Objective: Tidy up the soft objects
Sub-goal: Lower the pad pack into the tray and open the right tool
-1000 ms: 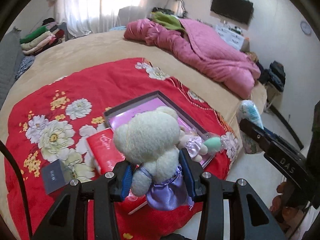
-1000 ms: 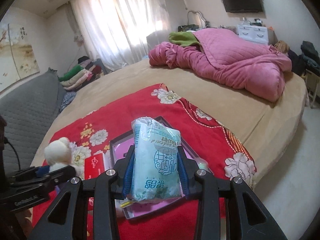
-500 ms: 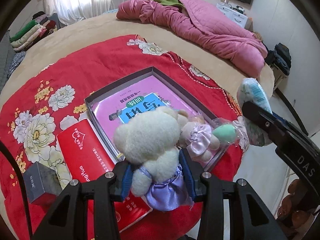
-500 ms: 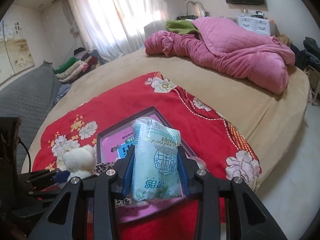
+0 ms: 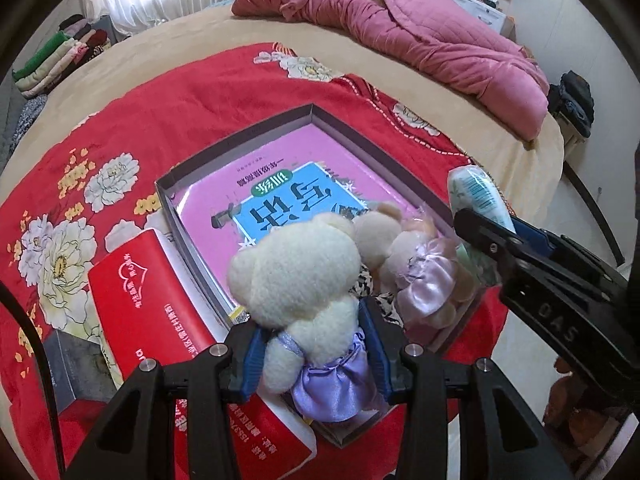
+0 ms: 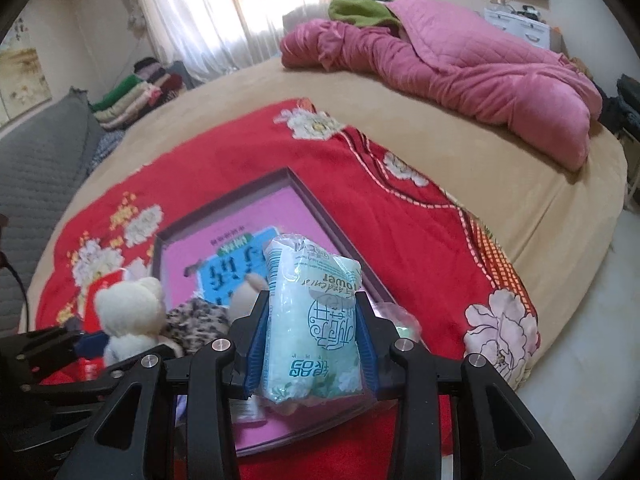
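Left of the grey box [image 5: 352, 132] lay a red book [image 5: 160, 320], over the box's near edge the left gripper [image 5: 314, 344] clamped a cream teddy bear [image 5: 296, 276] by its body, and further right the right gripper [image 6: 310, 344] squeezed a tissue pack [image 6: 314, 320] above the box's near right corner.

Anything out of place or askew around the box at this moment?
Mildly. A red book lies slanted against the shallow box's left wall, partly over a grey carton. A workbook fills the box where soft toys go.
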The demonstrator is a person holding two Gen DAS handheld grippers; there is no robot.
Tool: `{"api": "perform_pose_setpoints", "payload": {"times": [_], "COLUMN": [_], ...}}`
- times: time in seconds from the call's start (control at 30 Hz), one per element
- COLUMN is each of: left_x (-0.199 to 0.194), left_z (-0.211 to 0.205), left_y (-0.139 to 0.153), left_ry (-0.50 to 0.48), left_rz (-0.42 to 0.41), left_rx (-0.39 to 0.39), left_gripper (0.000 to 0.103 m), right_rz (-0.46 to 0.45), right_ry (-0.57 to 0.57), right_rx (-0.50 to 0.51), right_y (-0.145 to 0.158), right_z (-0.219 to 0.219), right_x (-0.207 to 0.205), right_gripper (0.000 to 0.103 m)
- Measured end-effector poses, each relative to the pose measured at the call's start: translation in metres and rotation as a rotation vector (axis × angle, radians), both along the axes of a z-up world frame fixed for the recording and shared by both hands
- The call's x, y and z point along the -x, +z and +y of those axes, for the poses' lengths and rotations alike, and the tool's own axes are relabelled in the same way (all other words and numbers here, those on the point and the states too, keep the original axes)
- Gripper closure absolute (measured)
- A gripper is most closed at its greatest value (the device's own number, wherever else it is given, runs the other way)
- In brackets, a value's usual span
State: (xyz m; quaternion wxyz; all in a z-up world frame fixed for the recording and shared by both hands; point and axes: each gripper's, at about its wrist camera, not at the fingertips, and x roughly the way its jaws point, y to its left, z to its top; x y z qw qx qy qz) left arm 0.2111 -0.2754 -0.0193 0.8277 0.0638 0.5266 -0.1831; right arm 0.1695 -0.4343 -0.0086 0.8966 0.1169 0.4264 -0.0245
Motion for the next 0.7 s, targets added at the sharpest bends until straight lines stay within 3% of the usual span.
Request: {"api": "perform_pose_setpoints", "payload": {"times": [0.3, 0.47, 0.7], "left_x": [-0.008, -0.011, -0.012], "left_z": [-0.003, -0.002, -0.001], "left_y": [-0.012, -0.016, -0.015], "left_ry": [-0.001, 0.003, 0.002], "left_rz": [0.034, 0.049, 0.052], "left_rx": [0.010, 0.027, 0.046], "left_gripper": [0.057, 0.057, 0.057], "right_rz": [0.043, 0.001, -0.067], "right_ry": [0.000, -0.007, -0.044], "right_rx": [-0.048, -0.100, -0.175], "right_y": [-0.030, -0.025, -0.004], "right_z": [-0.004, -0.008, -0.021], "right_x": [-0.012, -0.007, 0.009], "right_gripper": [0.059, 0.047, 0.044]}}
